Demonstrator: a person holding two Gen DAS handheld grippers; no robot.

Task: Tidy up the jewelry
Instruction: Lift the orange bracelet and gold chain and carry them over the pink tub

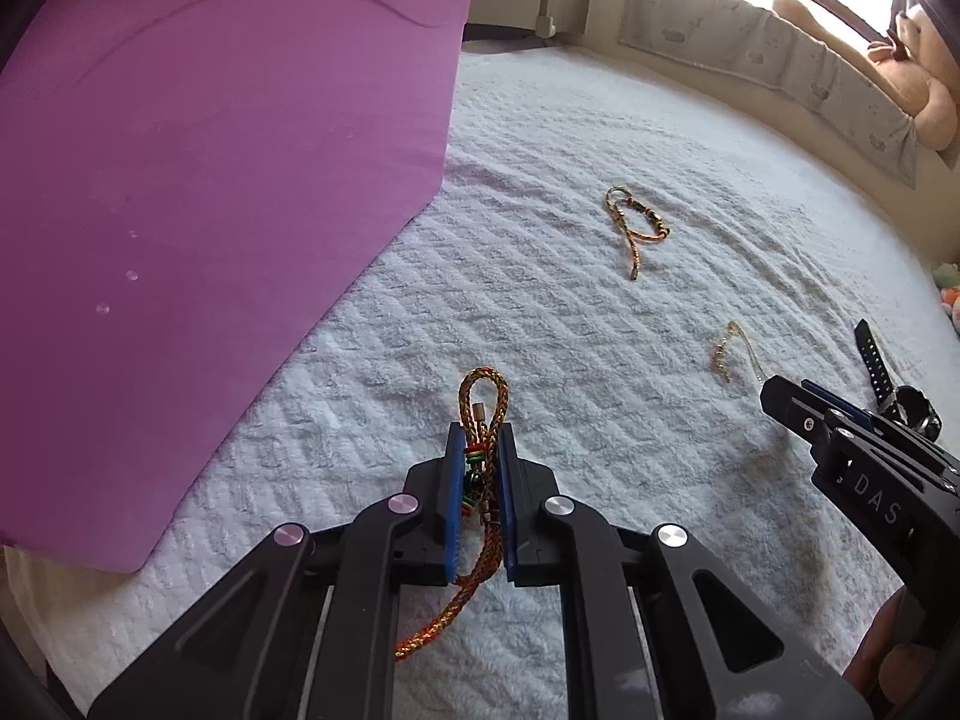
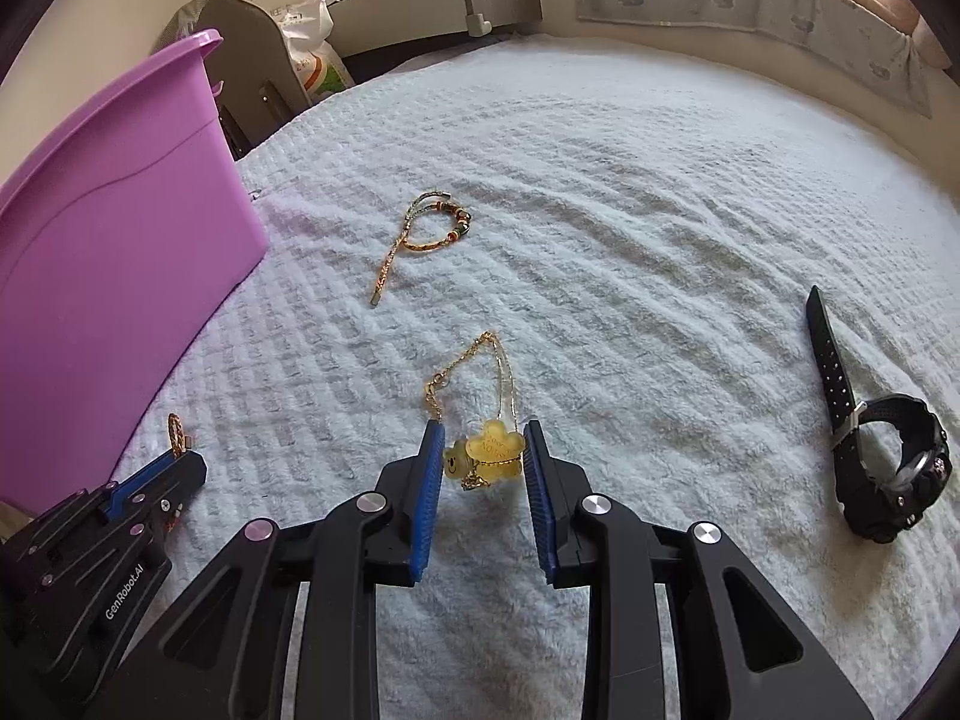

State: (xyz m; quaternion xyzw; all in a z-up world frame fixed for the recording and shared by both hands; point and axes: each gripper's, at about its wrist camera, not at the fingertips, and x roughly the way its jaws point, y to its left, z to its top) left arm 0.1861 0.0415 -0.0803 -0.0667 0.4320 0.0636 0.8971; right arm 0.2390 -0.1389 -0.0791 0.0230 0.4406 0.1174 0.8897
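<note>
**Operator:** Report jaw state, both units.

**Gripper:** My left gripper [image 1: 479, 438] is clenched on the braided bracelet [image 1: 483, 414]. Its loop end projects forward past my fingertips; the tail hangs down behind the pads. My right gripper [image 2: 483, 438] is released, jaws apart, straddling the yellow pendant [image 2: 489, 453] of the gold necklace [image 2: 474, 372]. Whether the pads touch the pendant, I cannot tell.

**Operator:** Landmark for positions?

**Gripper:** The purple bin [image 2: 108, 228]. It stands on the white blanket [image 2: 630, 210]. My left gripper is nearest to it, just beside its wall. The necklace lies further out from the bin, and the black watch [image 2: 888, 462] lies furthest, well apart from it. A second braided bracelet [image 2: 429, 240] lies on the blanket near the bin's far corner.

**Operator:** Which relation governs the coming move?

**Gripper:** In my judgement, the pendant's position between my right jaws. The necklace's long axis runs straight ahead, away from me: pendant at the near end, chain looping forward. Closing on the pendant should lift the chain behind it. My right unit is the nearer one; the left is occupied.

**Operator:** Hazard?

**Gripper:** The thin chain may snag on the blanket pile.
</note>
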